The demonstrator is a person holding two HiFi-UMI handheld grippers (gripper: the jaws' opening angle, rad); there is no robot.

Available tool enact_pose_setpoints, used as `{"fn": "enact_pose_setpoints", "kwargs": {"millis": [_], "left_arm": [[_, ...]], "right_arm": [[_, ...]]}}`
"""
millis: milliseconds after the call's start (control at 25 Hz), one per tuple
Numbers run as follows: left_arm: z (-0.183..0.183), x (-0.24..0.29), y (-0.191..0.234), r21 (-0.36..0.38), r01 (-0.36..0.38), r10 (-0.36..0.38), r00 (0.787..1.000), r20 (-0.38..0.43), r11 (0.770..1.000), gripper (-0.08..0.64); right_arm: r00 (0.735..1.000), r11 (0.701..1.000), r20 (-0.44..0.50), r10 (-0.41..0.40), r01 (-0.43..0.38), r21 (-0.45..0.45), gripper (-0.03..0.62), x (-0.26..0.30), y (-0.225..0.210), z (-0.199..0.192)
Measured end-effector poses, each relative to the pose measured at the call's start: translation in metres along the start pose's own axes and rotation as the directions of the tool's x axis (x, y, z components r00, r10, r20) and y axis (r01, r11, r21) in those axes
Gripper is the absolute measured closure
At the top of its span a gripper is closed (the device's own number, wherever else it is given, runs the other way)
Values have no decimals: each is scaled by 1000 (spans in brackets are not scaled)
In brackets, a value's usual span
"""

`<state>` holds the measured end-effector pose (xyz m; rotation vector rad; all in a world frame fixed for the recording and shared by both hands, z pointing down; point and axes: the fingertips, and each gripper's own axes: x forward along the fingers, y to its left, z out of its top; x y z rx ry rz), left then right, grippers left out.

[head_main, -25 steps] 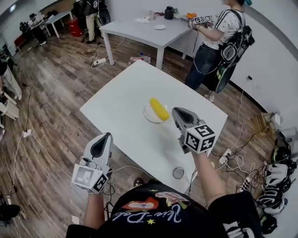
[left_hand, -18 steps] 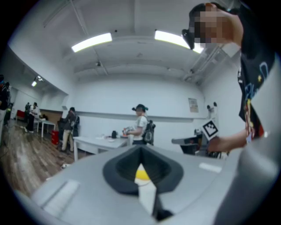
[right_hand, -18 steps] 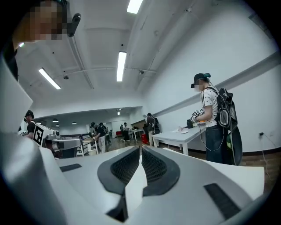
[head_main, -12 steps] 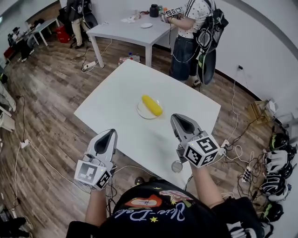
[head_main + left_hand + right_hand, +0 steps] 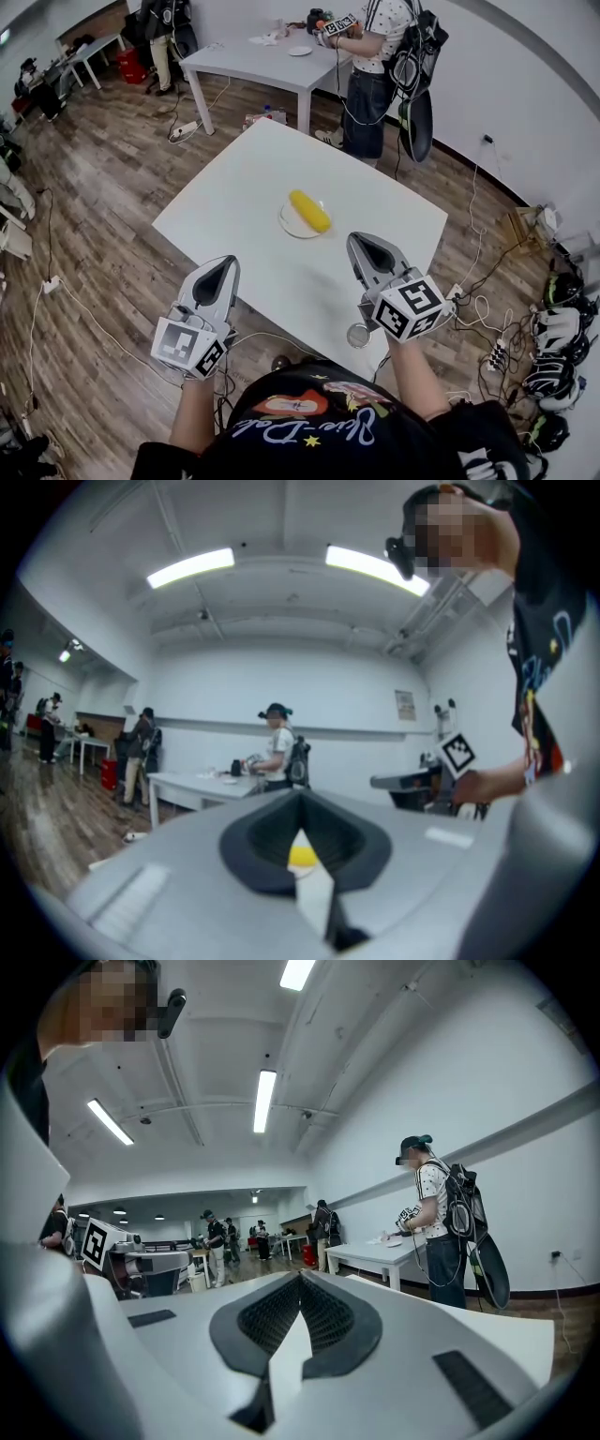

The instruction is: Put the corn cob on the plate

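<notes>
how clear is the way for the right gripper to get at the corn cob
Probably clear, yes. The right gripper, jaws shut and empty, points roughly toward the corn cob lying on the plate, with only bare table between them. It would need to open first.

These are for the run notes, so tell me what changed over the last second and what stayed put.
The right gripper drew back from the plate toward the person, and the left gripper shifted slightly. Nothing was taken hold of or let go. The corn cob stayed lying on the plate, and both grippers stayed shut and empty.
</notes>
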<state>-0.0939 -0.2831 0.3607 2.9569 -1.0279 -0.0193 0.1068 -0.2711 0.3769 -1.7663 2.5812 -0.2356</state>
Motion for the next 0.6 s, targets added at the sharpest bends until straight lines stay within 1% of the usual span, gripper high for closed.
{"fn": "enact_pose_setpoints", "kwargs": {"millis": [200, 360, 600], "left_arm": [[-2, 0, 7, 1, -6, 6, 1000, -19, 1000, 574], [-4, -4, 4, 9, -13, 14, 1000, -25, 1000, 574], [-7, -25, 3, 0, -27, 27, 999, -18, 1000, 574]], "right_arm": [[1000, 1000, -20, 4, -5, -26, 577, 9, 2, 2], [1000, 1000, -24, 9, -10, -22, 577, 6, 2, -2], [999, 999, -25, 19, -20, -26, 577, 0, 20, -5]]}}
